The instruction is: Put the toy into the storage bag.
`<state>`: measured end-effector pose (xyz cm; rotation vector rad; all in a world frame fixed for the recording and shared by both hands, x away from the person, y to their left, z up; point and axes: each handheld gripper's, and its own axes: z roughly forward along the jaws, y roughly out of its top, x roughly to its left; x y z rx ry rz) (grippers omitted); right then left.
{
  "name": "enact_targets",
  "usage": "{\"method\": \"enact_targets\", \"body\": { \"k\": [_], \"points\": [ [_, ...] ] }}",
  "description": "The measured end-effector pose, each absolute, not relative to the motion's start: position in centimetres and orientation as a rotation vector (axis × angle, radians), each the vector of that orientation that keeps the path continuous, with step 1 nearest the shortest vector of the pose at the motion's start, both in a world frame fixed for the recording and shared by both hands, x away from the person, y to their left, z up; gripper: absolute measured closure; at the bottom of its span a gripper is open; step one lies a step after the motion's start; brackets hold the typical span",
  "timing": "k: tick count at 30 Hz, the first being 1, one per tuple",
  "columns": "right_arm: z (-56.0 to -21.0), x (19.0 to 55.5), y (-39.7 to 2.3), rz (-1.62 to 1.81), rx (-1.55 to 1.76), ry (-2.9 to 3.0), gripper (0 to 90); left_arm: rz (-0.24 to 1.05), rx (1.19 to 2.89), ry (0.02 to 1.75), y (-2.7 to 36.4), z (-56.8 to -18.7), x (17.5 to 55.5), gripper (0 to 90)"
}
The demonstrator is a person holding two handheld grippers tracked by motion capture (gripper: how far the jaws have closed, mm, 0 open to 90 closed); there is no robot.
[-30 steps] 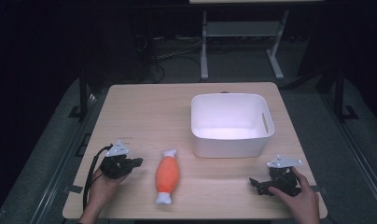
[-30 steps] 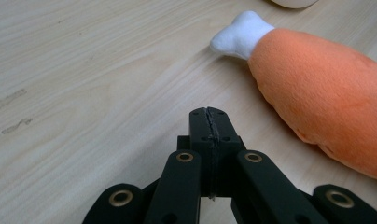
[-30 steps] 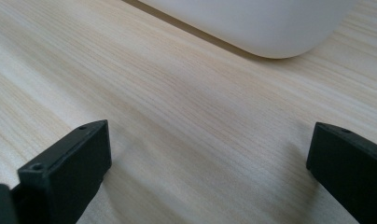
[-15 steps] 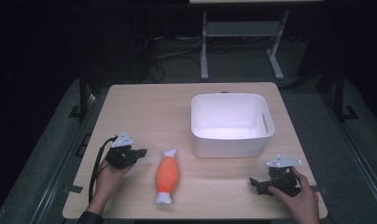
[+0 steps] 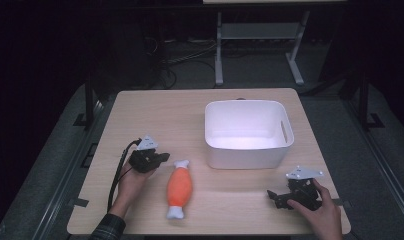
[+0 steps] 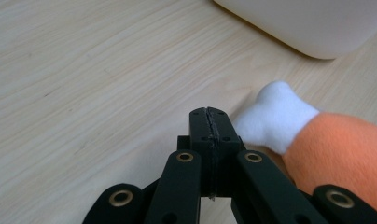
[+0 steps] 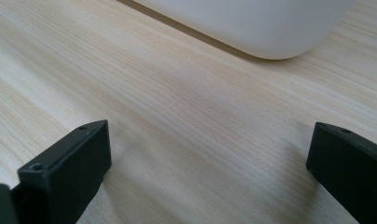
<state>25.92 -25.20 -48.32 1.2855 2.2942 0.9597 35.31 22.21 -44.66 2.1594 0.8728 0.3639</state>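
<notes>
You are reaching for the toy [image 5: 179,189] lying near the tub [image 5: 248,134] with your left gripper [image 5: 161,157], jaws pressed together on nothing, so open them first, while your right gripper [image 5: 271,196] waits wide open.

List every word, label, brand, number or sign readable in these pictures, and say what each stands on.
None can be read: the orange plush toy, the white bin, the wooden table and the left hand-held gripper and right hand-held gripper carry no visible text, label or number.
</notes>
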Motion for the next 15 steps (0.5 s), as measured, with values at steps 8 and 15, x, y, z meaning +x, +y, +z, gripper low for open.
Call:
{"method": "enact_targets", "body": {
  "k": [8,15],
  "points": [
    [-48.3,25.9,-25.2,0.960,1.286,2.294,0.0,0.362,2.182,0.868,20.9,-45.3,36.4,89.5],
    [-48.3,25.9,-25.2,0.960,1.286,2.294,0.0,0.345,2.208,0.855,20.2,-45.8,36.6,89.5]
  ]
}}
